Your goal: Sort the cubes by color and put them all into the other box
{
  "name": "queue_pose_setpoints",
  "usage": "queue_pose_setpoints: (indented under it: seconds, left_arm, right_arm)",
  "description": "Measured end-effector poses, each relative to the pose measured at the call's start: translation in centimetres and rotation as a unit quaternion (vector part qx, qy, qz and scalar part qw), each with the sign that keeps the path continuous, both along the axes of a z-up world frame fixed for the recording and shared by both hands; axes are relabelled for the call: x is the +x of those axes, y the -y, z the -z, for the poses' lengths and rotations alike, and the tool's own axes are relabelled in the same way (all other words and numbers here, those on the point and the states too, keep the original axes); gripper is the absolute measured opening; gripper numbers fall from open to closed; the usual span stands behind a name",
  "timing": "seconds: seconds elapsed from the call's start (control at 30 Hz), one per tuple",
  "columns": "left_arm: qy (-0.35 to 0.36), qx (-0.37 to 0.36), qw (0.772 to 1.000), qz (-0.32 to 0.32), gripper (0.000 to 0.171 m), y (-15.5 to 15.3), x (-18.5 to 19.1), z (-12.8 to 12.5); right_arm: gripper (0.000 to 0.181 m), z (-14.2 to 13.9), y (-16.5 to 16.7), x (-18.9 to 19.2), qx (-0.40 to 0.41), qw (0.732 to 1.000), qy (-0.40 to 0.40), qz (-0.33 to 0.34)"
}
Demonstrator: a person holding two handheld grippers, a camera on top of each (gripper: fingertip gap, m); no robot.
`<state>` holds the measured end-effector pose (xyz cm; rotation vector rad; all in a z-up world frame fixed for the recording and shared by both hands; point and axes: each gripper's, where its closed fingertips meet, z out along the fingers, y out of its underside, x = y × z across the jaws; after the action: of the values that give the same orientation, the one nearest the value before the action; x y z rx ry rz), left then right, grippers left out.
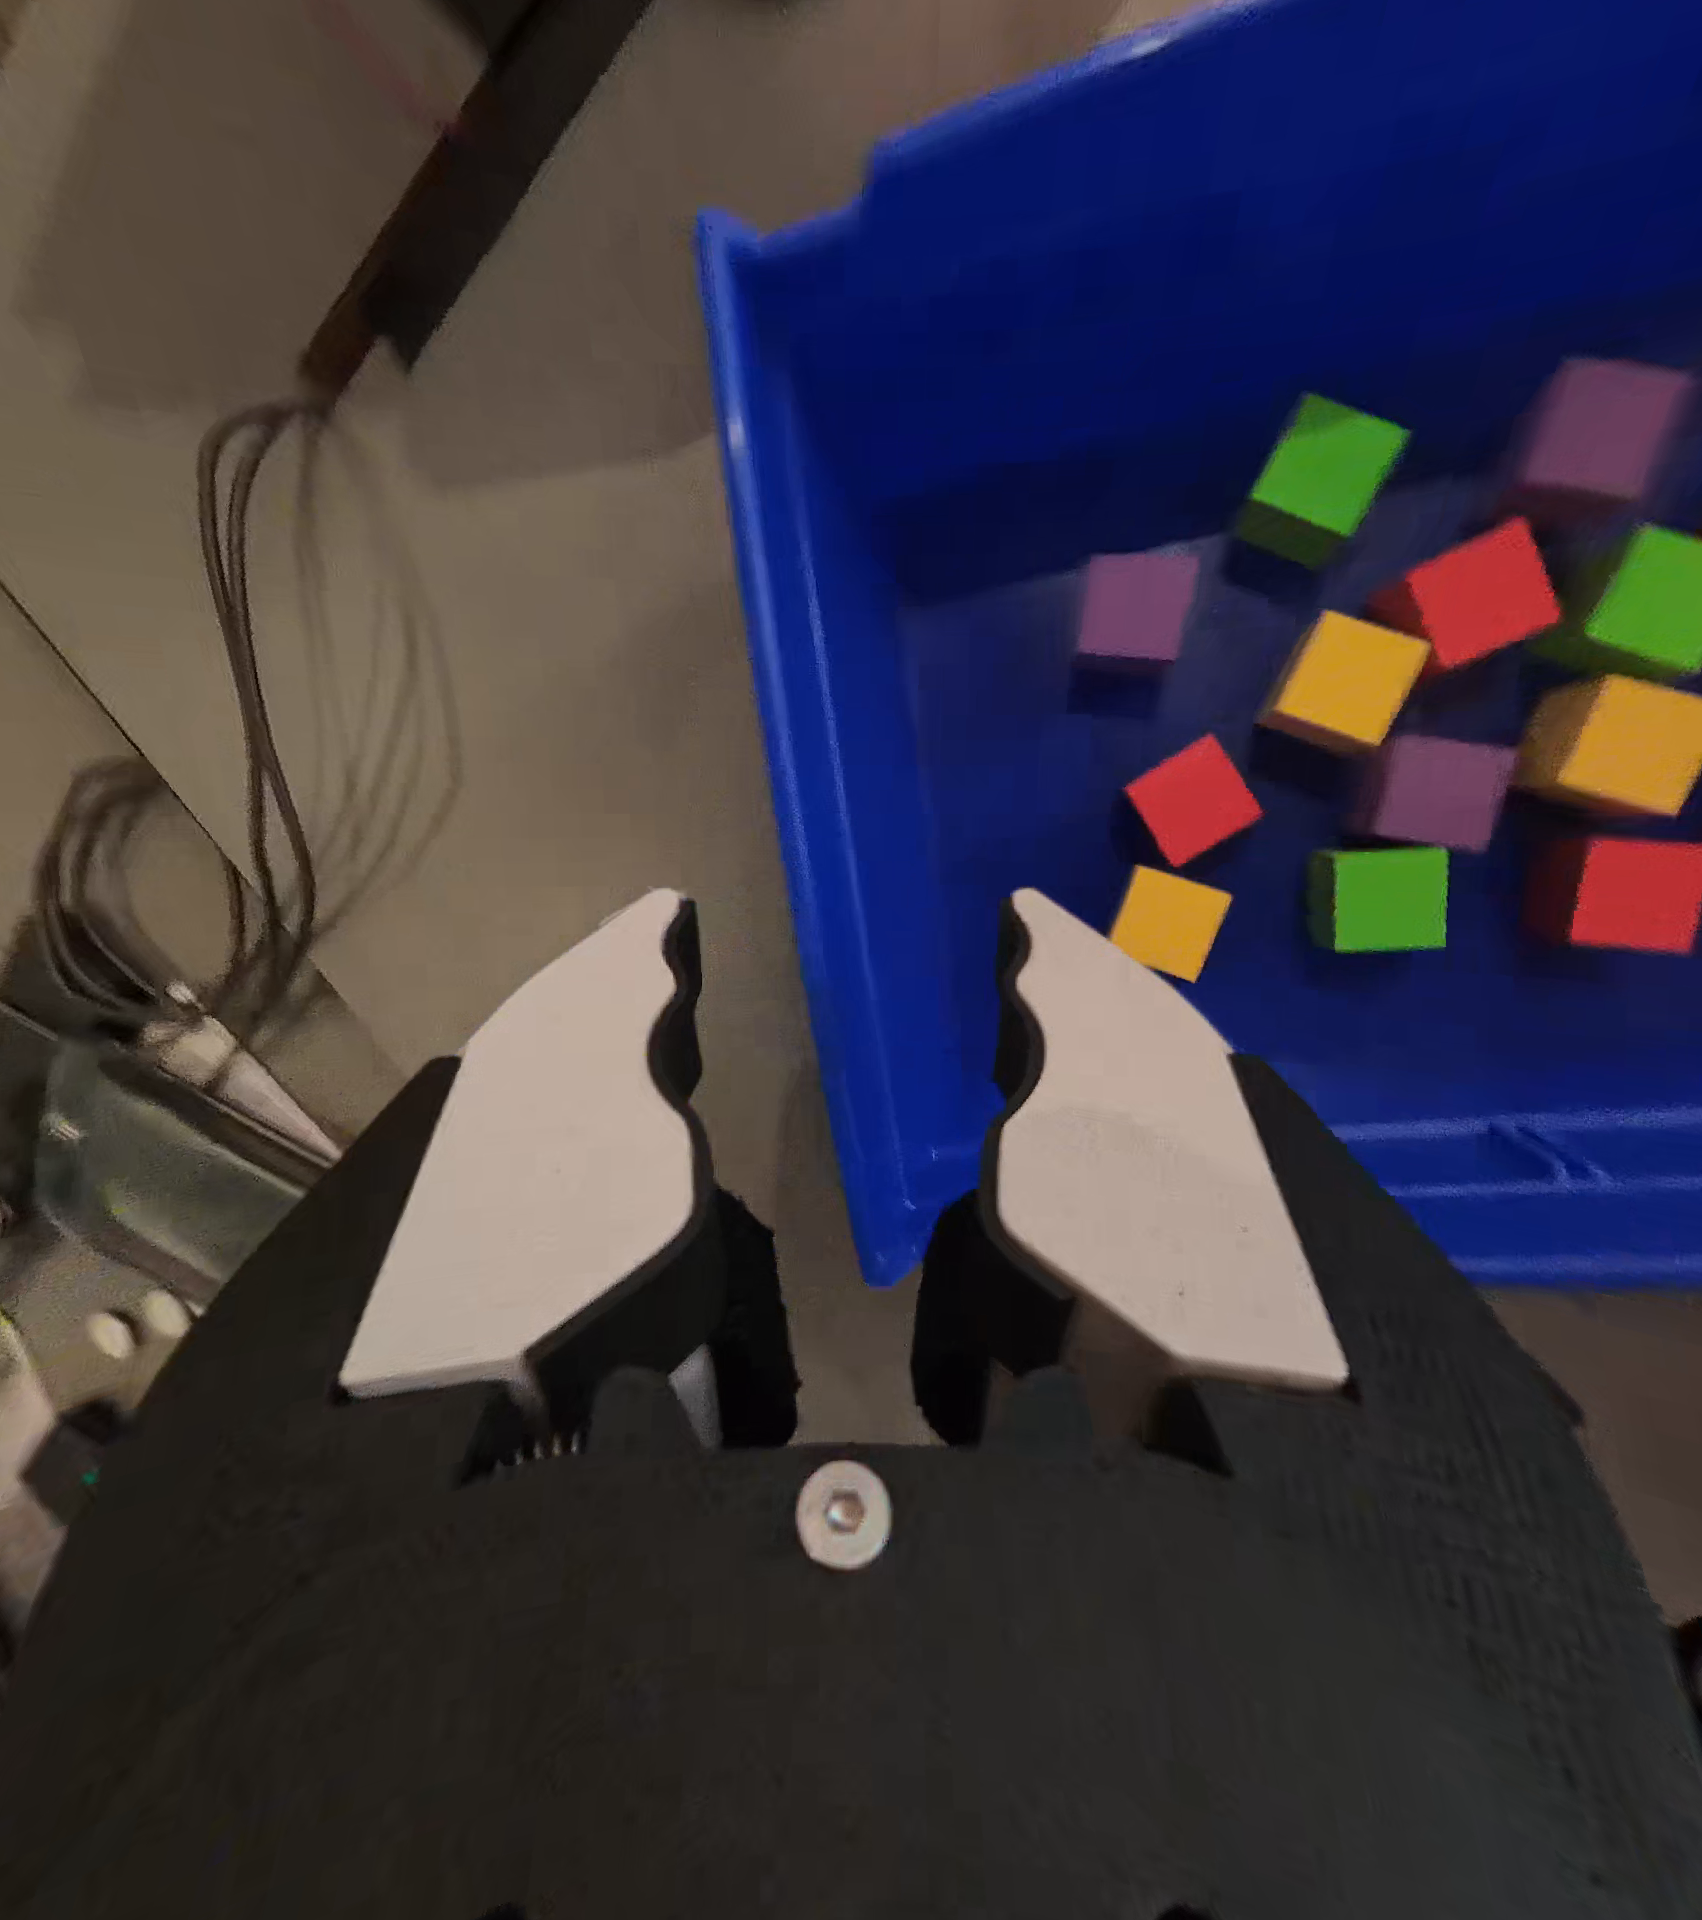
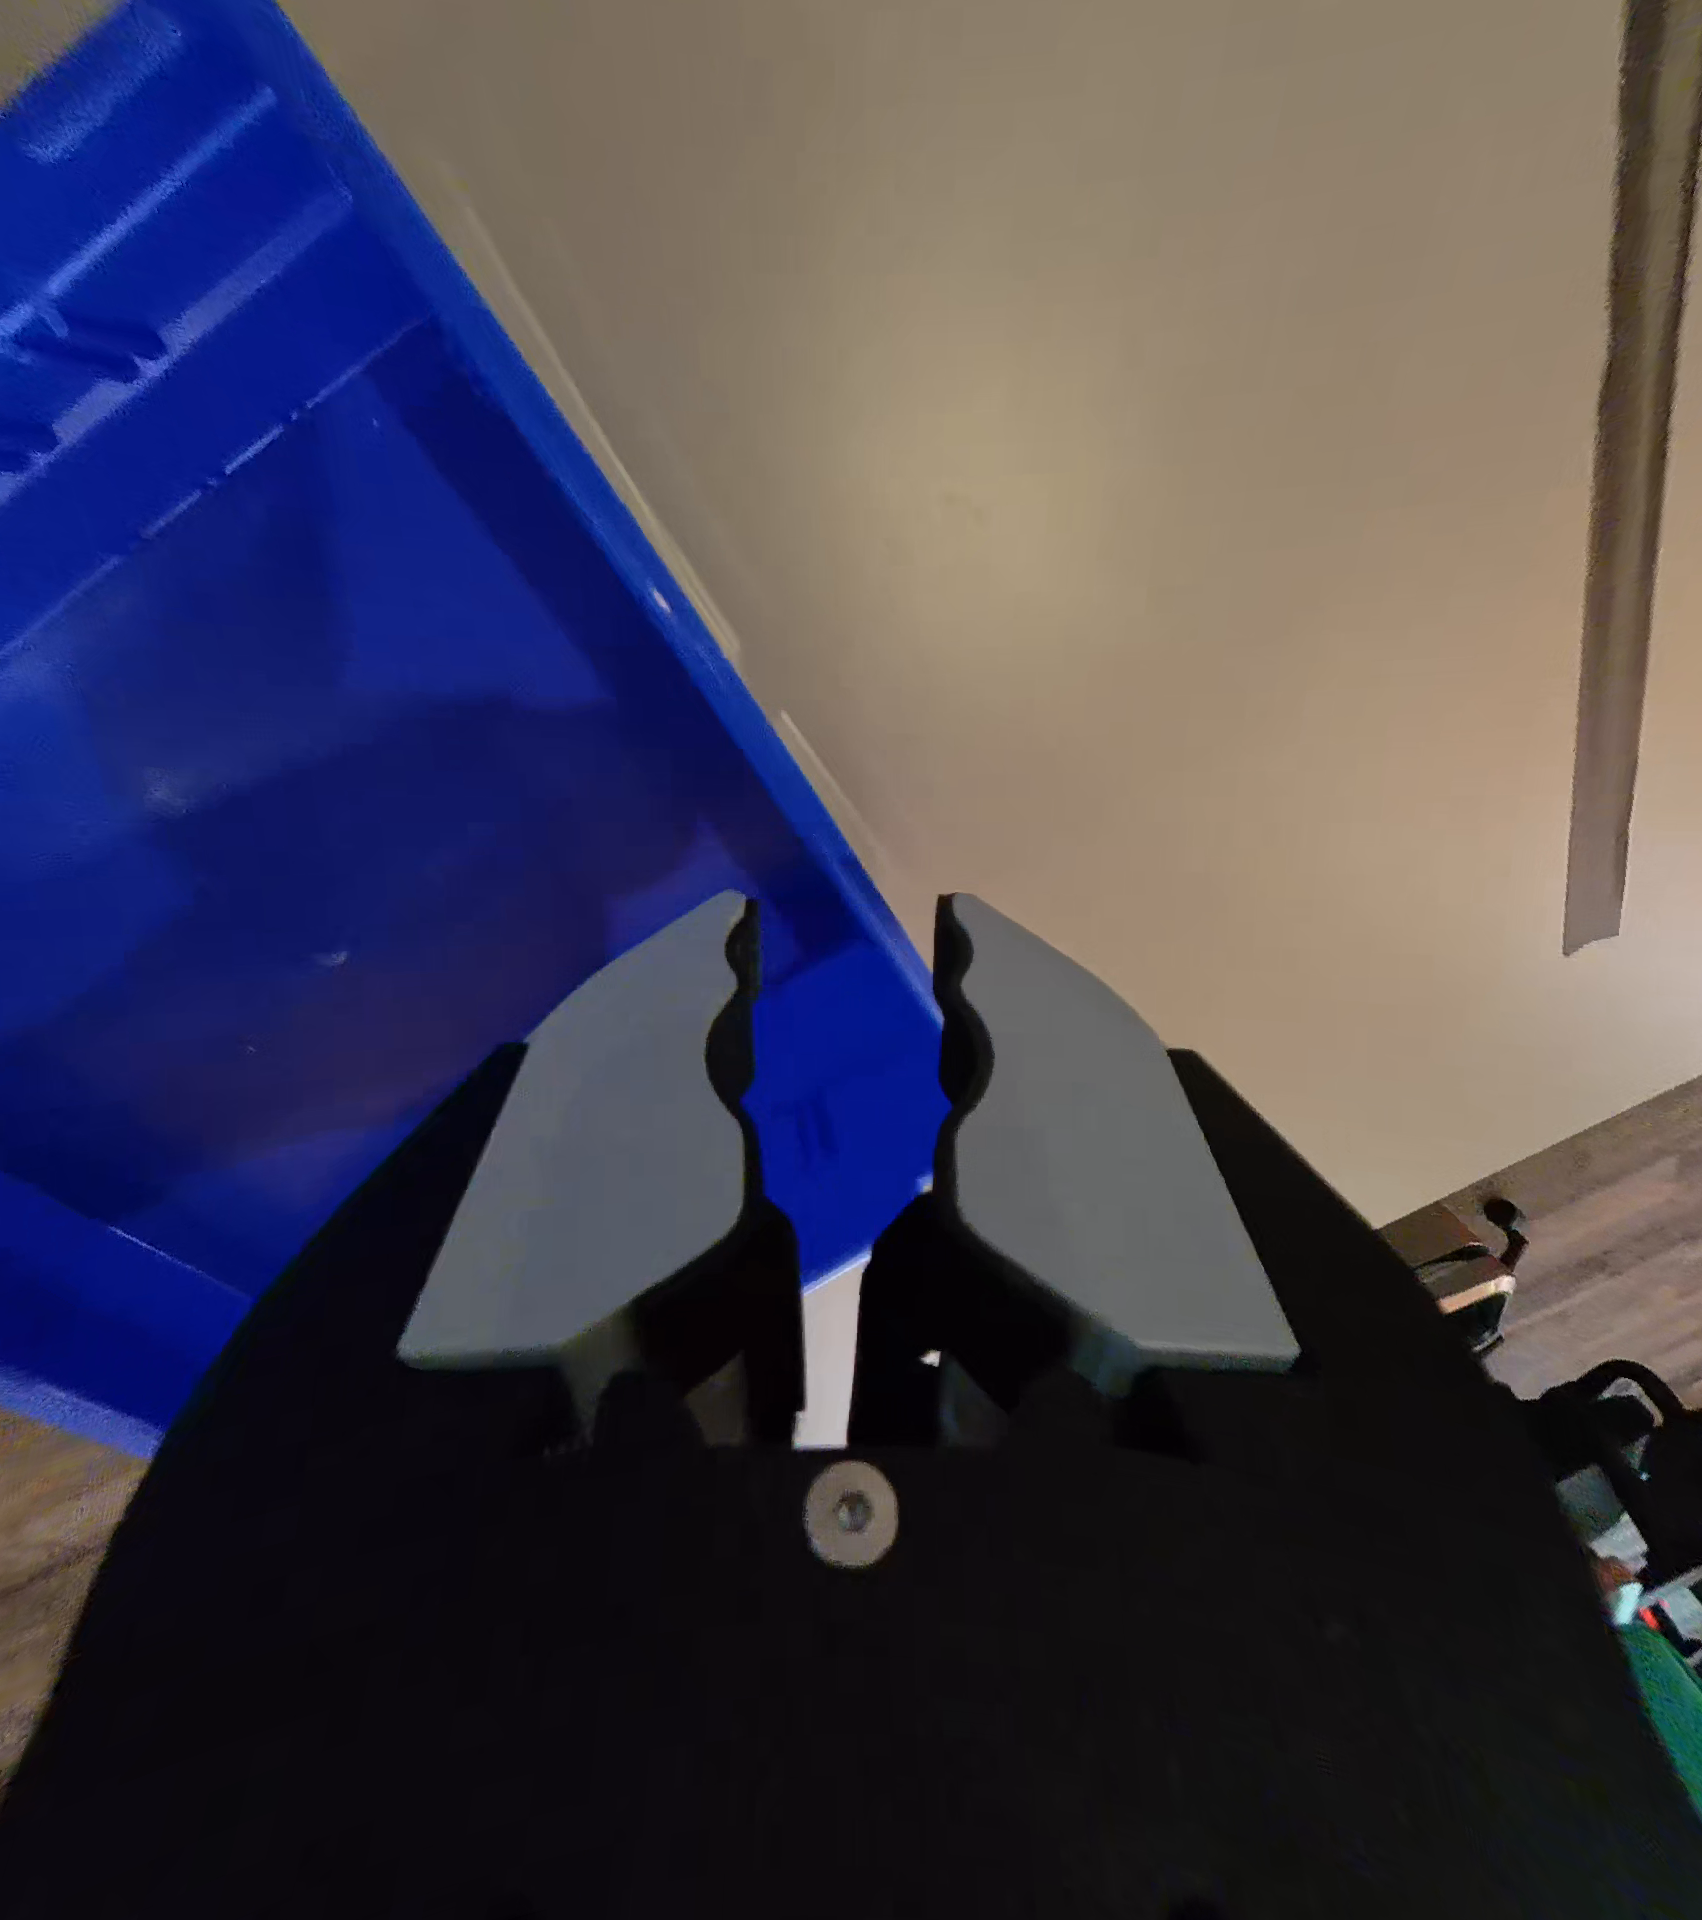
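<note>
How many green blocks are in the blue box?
3, maybe more hidden at the right edge: one green block farthest back, one beside red blocks, one nearest.

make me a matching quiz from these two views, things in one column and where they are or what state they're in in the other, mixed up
Column one:
1. left claw
2. right claw
3. coloured cubes
4. grey cables

Column two:
a. loose inside the blue bin
b. open, astride the bin's left wall near a corner
c. on the beige surface left of the bin
d. open, over the bin's right wall near a corner

Pairs: 1-b, 2-d, 3-a, 4-c
</note>
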<state>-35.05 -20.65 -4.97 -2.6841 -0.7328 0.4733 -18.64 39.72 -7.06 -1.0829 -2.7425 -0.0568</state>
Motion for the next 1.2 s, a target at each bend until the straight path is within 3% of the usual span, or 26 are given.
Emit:
queue_pose_setpoints:
  seconds: [0.13,0.23,0.33,0.4,0.53,0.67,0.77,0.83,0.93,1.0,1.1,1.2]
  left_arm:
    - [0.086,-0.001,0.994,-0.066,0.055,0.3,-0.7,2.7]
    - [0.109,-0.044,0.989,-0.088,0.054,1.1,-1.2,4.7]
    - [0.163,-0.035,0.982,-0.088,0.017,0.7,-0.5,6.0]
    - [0.189,-0.018,0.978,-0.09,0.008,0.3,-0.2,6.2]
    - [0.206,-0.014,0.978,0.001,0.005,-0.2,0.2,6.2]
    - [0.219,-0.03,0.973,0.058,0.006,-0.1,0.3,6.2]
    - [0.218,-0.059,0.968,0.105,0.006,-0.2,-0.2,6.2]
    - [0.216,-0.072,0.966,0.121,0.006,-0.4,-0.7,6.2]
    - [0.217,-0.088,0.961,0.15,0.005,-1.1,-1.4,6.2]
    - [0.213,-0.103,0.955,0.181,0.005,-1.6,-1.9,6.2]
    - [0.211,-0.112,0.95,0.201,0.005,-2.5,-2.6,6.2]
    - [0.205,-0.121,0.946,0.219,0.004,-3.4,-3.2,6.2]
  right_arm:
    - [0.031,-2.4,1.2,0.3,-0.012,0.998,-0.053,-0.008]
    - [0.026,-3.9,2.8,1.3,-0.012,0.996,-0.085,-0.036]
    - [0.021,-4.3,4.3,3.1,-0.001,0.993,-0.094,-0.071]
    - [0.019,-4.1,5.0,4.3,0.011,0.991,-0.096,-0.091]
    - [0.015,-3.7,6.6,6.7,0.02,0.988,-0.099,-0.119]
    - [0.015,-4.0,9.1,8.9,-0.026,0.984,-0.128,-0.124]
    - [0.03,-3.5,10.3,10.9,-0.078,0.988,-0.121,-0.05]
    - [0.026,-2.1,11.4,12.6,-0.135,0.986,-0.074,0.068]
    - [0.014,-1.1,14.6,12.9,-0.266,0.935,-0.036,0.23]
    - [0.011,-0.7,15.7,12.9,-0.29,0.92,-0.028,0.262]
    - [0.009,0.4,14.9,12.7,-0.215,0.938,-0.05,0.268]
    - [0.01,0.1,15.3,12.8,-0.209,0.938,-0.054,0.272]
